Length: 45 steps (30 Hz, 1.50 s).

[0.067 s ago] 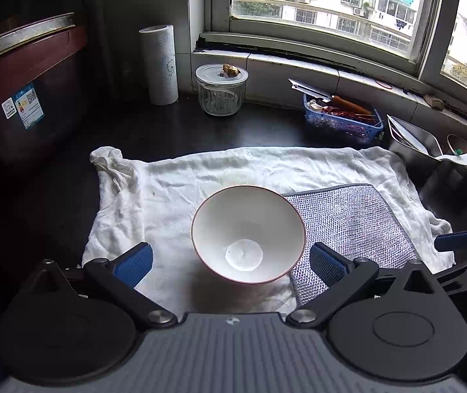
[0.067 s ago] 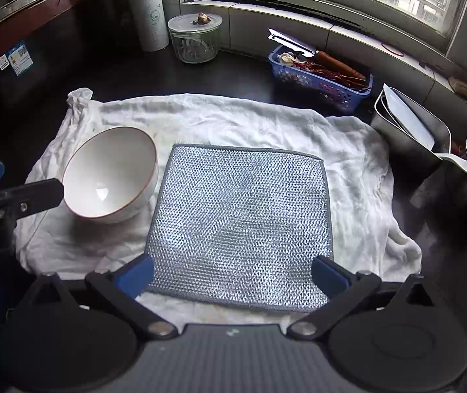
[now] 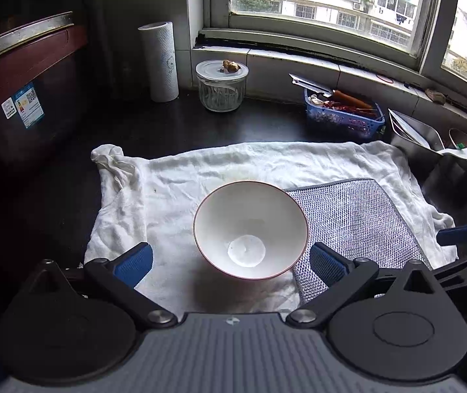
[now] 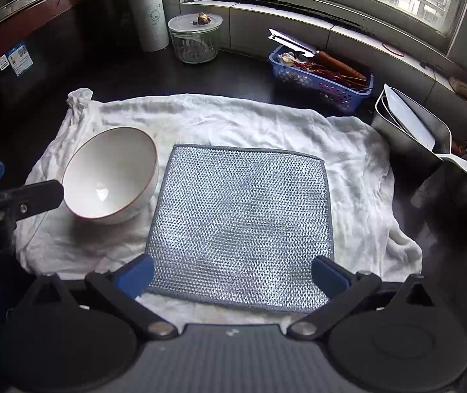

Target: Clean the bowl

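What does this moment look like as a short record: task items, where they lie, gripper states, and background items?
bowl: white ceramic bowl with a thin red rim, tilted, empty, on the cloth
scrubber: silver metallic mesh dishcloth, flat, right of the bowl
underlay: crumpled white cloth on the dark counter
left gripper: open, aimed at the bowl, holding nothing
right gripper: open, straddling the mesh dishcloth's near edge, holding nothing
background: paper towel roll, lidded glass jar, blue plastic basket

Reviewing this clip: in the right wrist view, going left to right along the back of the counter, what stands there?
Paper towel roll → glass jar → blue basket → metal container.
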Motion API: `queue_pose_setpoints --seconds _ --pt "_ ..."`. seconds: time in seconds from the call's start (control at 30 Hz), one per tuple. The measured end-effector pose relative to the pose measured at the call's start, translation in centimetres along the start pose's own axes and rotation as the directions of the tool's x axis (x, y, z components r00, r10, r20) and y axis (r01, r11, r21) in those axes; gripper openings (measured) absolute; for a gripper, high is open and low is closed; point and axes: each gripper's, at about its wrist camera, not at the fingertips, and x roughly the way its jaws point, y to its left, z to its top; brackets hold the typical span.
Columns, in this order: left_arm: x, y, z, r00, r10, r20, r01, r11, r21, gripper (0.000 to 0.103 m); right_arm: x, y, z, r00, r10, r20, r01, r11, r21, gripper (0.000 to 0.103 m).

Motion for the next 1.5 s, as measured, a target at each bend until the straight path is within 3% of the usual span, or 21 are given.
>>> queue_pose_setpoints --seconds 0.2,0.4,0.57,0.9,1.5 --pt "-0.3 2.1 -1.1 0.998 -0.069 0.008 0.069 0.997 -0.039 0.103 0.3 0.2 0.2 1.0 0.001 -0.006 -0.001 1.0 -0.001 0.103" --pt "0.8 -0.5 0.7 0.999 -0.001 -0.039 0.001 1.0 -0.013 0.103 0.2 0.0 0.2 1.0 0.005 0.004 -0.005 1.0 -0.004 0.103" --pt "0.4 -0.3 0.8 1.0 -0.015 0.002 0.015 1.0 -0.026 0.103 0.2 -0.1 0.3 1.0 0.005 0.003 -0.005 1.0 -0.009 0.103" --pt "0.5 -1.2 0.4 0.999 -0.034 -0.015 0.034 0.999 0.041 0.103 0.2 -0.2 0.5 1.0 0.005 0.0 -0.005 1.0 -0.014 0.103" --pt "0.8 -0.7 0.0 0.999 -0.033 -0.036 0.033 0.999 -0.009 0.103 0.1 -0.6 0.1 1.0 0.004 0.005 -0.004 1.0 -0.016 0.103"
